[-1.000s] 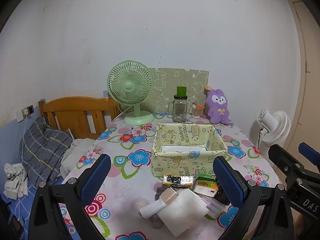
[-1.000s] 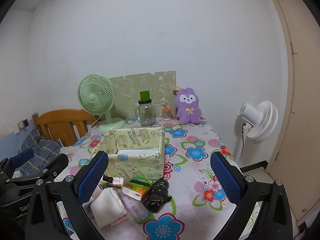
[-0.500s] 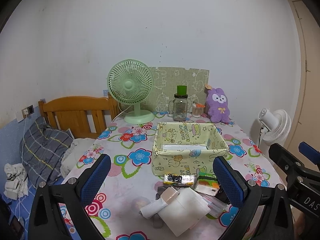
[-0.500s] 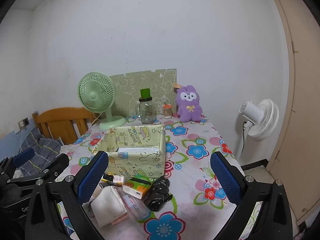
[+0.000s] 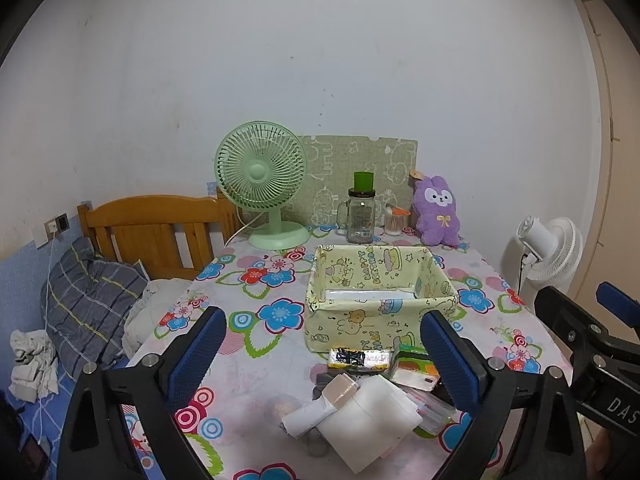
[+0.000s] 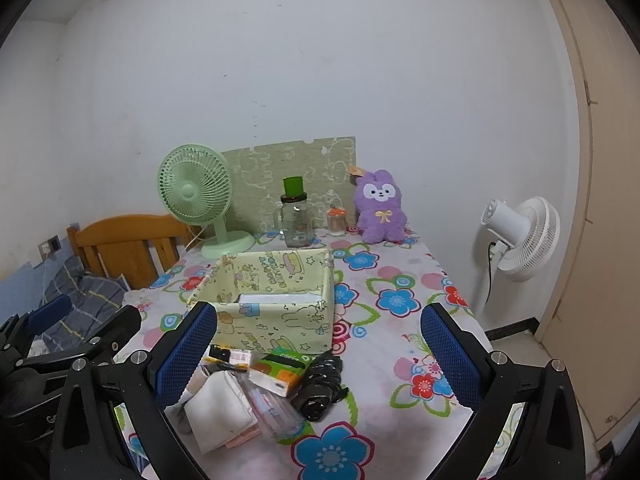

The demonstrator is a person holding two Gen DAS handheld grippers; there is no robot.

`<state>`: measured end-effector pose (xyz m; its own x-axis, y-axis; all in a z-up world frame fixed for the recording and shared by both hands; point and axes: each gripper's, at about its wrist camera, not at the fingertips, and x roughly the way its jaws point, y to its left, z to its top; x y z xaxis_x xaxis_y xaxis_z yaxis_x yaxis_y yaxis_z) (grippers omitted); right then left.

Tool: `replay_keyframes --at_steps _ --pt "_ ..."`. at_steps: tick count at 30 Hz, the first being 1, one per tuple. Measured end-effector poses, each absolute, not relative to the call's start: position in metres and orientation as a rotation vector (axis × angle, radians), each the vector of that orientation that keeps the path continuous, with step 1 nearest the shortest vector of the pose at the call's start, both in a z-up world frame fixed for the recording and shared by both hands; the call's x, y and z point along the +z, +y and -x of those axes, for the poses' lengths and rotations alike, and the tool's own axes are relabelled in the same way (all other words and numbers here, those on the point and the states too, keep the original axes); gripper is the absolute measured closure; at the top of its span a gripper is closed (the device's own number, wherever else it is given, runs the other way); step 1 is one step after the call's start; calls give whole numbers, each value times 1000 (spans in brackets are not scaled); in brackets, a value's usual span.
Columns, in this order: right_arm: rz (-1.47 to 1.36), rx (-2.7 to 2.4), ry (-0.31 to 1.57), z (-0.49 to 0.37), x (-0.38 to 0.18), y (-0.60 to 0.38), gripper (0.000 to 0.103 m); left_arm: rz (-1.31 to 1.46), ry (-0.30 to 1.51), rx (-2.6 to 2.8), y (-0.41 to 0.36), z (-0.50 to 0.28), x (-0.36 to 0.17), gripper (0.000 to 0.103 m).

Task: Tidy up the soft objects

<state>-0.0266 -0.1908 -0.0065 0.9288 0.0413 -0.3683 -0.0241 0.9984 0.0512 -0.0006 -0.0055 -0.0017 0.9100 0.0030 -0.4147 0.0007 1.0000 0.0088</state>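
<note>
Here the pile (image 6: 256, 388) crowds the table's (image 6: 404, 276) near edge; right side bare.

A yellow fabric bin (image 5: 380, 312) printed with cartoon animals stands open-topped in the middle of the flowered surface (image 5: 256, 344), a white flat item lying on its bottom. Just in front of it sits a loose heap: a folded white cloth (image 5: 368, 416) on top, a rolled white piece with a tan band (image 5: 320, 404) beside it, an orange-and-green tissue pack (image 6: 280, 370), a clear plastic pouch (image 6: 272, 404), and a crumpled black bag (image 6: 320, 384) at the right end. A purple plush rabbit (image 5: 437, 216) sits upright at the far edge against the wall.
</note>
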Motion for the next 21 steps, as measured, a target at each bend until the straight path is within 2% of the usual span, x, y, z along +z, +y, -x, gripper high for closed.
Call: replay_keyframes --at_steps 21 --pt "-76 38 390 24 -6 -195 0 5 441 -13 -7 2 -7 5"
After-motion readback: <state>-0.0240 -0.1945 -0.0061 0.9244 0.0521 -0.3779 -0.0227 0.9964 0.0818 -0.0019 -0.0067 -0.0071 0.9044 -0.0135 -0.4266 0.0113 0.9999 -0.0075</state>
